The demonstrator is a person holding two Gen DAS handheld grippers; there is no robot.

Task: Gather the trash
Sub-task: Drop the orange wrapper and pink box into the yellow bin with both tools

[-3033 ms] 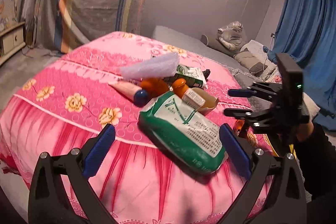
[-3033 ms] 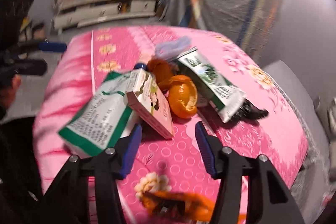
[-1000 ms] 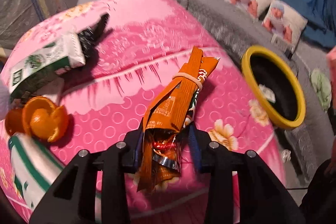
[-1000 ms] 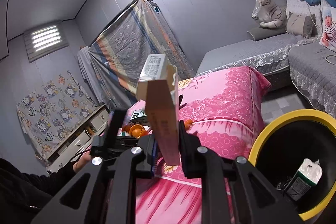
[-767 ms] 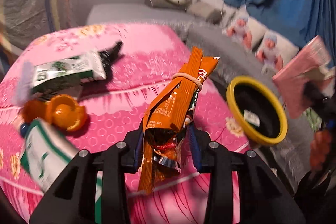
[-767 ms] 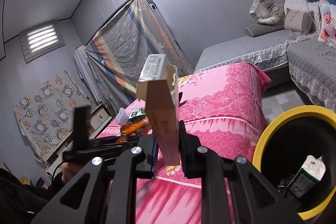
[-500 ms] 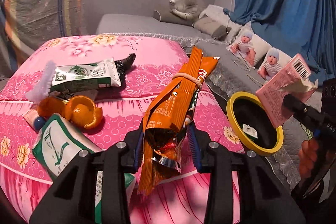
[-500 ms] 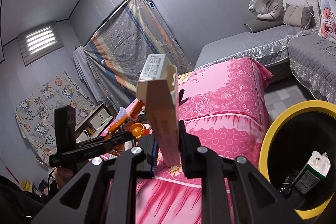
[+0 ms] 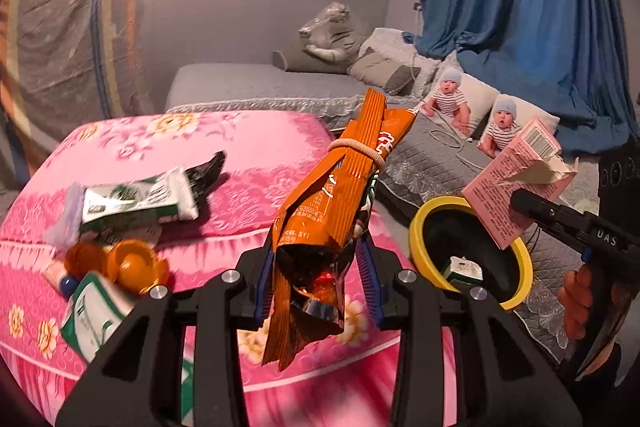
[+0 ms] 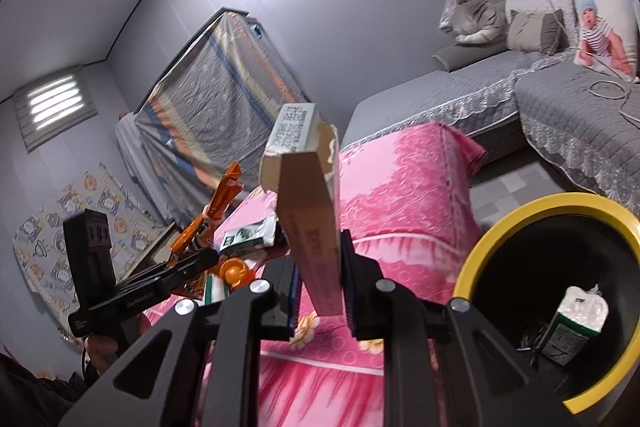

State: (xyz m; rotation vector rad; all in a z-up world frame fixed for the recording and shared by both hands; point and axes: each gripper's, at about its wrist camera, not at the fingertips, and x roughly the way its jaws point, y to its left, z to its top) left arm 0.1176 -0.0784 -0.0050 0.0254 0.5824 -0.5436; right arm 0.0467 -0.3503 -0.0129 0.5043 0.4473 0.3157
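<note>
Only from left wrist, baby-print pillows [image 9: 476, 107], orange peels [image 9: 132, 263]

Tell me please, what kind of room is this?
Most likely a bedroom: a pink floral quilt strewn with trash, a grey bed with pillows behind it, and a blue curtain over the window.

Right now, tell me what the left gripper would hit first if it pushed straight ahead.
Probably the far end of the pink bed cover, past the orange snack bag that the left gripper holds; the yellow-rimmed bin sits off to the right. Depth is unclear.
</note>
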